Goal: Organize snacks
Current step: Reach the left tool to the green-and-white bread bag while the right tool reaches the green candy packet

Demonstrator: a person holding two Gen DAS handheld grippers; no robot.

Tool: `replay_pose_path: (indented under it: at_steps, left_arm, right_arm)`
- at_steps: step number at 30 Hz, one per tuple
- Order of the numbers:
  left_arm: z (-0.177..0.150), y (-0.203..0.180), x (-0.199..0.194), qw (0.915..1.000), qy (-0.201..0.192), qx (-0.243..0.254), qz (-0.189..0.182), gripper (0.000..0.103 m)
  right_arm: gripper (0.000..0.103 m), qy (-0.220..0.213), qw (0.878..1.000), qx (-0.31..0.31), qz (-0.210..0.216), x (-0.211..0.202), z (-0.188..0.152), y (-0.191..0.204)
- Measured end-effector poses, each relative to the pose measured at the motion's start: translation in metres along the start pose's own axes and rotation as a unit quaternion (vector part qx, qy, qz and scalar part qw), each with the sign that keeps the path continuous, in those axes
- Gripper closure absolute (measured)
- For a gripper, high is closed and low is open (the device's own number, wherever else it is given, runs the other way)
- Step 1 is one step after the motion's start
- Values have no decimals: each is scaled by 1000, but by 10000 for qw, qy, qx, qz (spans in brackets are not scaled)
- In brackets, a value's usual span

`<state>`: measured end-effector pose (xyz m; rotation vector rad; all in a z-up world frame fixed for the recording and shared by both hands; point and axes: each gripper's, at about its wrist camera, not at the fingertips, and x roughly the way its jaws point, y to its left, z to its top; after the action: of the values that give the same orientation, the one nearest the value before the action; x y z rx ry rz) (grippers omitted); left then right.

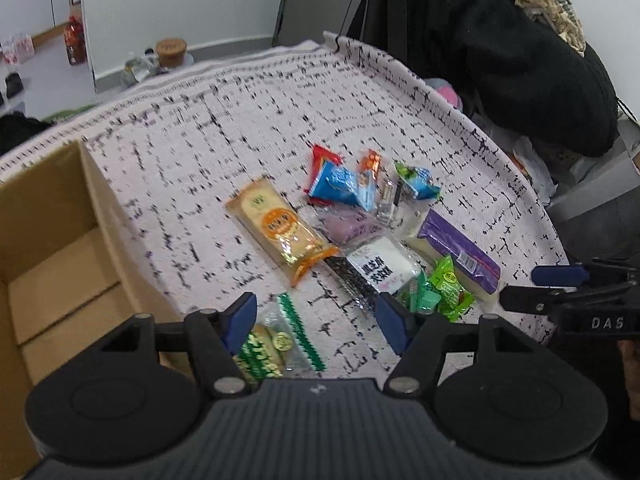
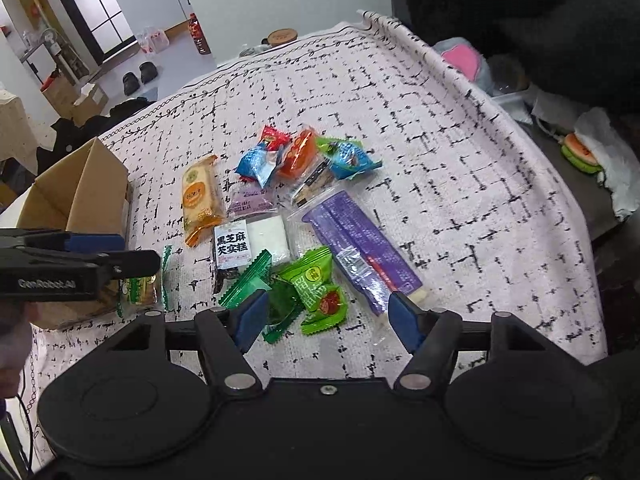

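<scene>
Several wrapped snacks lie on a white cloth with black marks. My left gripper [image 1: 316, 326] is open above a green-and-clear cookie packet [image 1: 276, 340], its left fingertip over the packet. An open cardboard box [image 1: 52, 248] stands at its left. My right gripper [image 2: 326, 322] is open just above two green candy wrappers [image 2: 316, 288], with a long purple bar [image 2: 360, 244] by its right finger. An orange cracker pack [image 1: 280, 228], a black-and-white sesame cake pack [image 2: 248, 244] and blue, red and orange sweets [image 2: 280, 156] lie beyond.
The cloth-covered table [image 1: 240, 120] drops off at its right edge [image 2: 560, 200]. Dark clothing [image 1: 500, 60] hangs behind on the right. A watermelon-shaped toy [image 2: 580, 154] and bags lie off the table to the right. Bottles and jars stand on the floor behind.
</scene>
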<state>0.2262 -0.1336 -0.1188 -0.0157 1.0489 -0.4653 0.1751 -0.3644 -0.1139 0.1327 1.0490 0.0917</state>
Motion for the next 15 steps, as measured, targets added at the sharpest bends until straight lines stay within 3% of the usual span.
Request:
replay_pose_path:
  at_steps: [6,11,15]
  left_arm:
    - [0,-11,15,9993,119,189,286,33]
    - [-4,-15,21,9954,344,499,739,30]
    - [-9,-4,18,9917,551,357,1105,27]
  right_arm:
    - [41,143,9999,12,77,19,0,3]
    - [41,167,9998,-46,-1,33,0,4]
    - [41,83,9997,-198,-124,40,0,8]
